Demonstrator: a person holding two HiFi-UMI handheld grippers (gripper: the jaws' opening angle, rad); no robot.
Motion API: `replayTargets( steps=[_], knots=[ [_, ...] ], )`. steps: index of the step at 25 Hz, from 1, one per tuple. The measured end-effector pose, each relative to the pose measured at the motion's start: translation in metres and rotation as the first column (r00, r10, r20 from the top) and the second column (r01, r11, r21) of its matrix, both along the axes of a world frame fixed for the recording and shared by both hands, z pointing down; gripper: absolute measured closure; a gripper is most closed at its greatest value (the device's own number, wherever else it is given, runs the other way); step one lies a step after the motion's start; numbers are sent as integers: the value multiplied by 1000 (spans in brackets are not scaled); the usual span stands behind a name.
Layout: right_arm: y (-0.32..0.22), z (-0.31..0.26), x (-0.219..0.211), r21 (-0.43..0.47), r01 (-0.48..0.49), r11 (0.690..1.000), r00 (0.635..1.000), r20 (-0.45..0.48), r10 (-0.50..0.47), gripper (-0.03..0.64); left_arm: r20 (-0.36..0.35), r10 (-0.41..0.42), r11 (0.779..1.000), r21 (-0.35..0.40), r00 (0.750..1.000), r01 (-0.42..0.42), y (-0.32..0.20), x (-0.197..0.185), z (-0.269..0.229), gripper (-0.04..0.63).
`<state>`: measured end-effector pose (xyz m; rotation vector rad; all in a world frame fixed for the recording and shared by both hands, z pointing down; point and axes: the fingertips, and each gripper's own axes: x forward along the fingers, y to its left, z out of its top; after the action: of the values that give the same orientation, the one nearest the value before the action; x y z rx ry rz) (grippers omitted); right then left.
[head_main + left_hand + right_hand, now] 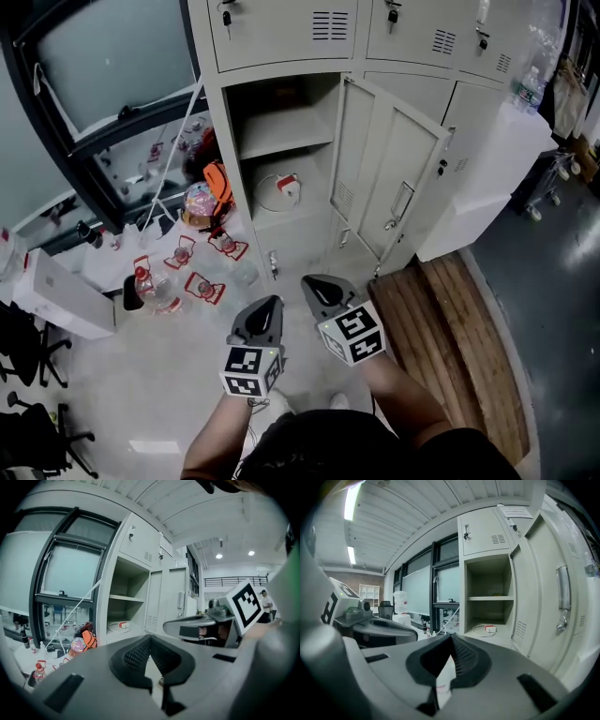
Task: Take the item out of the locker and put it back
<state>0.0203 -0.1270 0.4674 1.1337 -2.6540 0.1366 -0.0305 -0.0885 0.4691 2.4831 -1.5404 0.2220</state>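
Item is a coiled white cable [278, 190] with a small red-and-white block on it. It lies flat on the bottom of the open locker [217, 131] compartment, under the upper shelf [281, 136]. Nothing touches it.

Relative to the tools: the cable is well ahead of both grippers, and bare floor [187, 375] lies between them and the locker. In the left gripper view it sits up and left of the jaw tips. In the right gripper view it sits up and right of them, just left of the open door [394, 169].

Left gripper [267, 305]: jaw tips together, nothing between them. Right gripper [317, 284]: jaws fully closed, empty too.

Counts:
- 2 grippers, with 1 marker cube each (left cube [251, 370], right cube [352, 333])
- 1 cable
- 1 open compartment, with 1 shelf splitting it into 2 levels
- 1 open door, swung out to the right
- upper level: contents too dim to call

Pose: both forearms come up from the bottom of the head view, left forearm [216, 441] and right forearm [403, 394]. The grippers are side by side, close but not touching. Both point at the locker, tilted slightly below level. The right one is a bit further forward and nearer the door's bottom edge.

Left of the locker there are bottles [150, 286] and an orange bag [217, 183] on the floor.
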Motion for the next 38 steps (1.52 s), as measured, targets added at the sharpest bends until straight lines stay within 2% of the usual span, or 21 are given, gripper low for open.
replayTargets(
  steps=[16,38],
  knots=[
    [23,0,37,9,104,995,995,10,-104,617,5,-99,995,11,995,99,28,42,0,592],
    [41,-6,54,33,137,990,990,22,-138,617,25,-114,993,25,993,113,45,64,-3,592]
  ],
)
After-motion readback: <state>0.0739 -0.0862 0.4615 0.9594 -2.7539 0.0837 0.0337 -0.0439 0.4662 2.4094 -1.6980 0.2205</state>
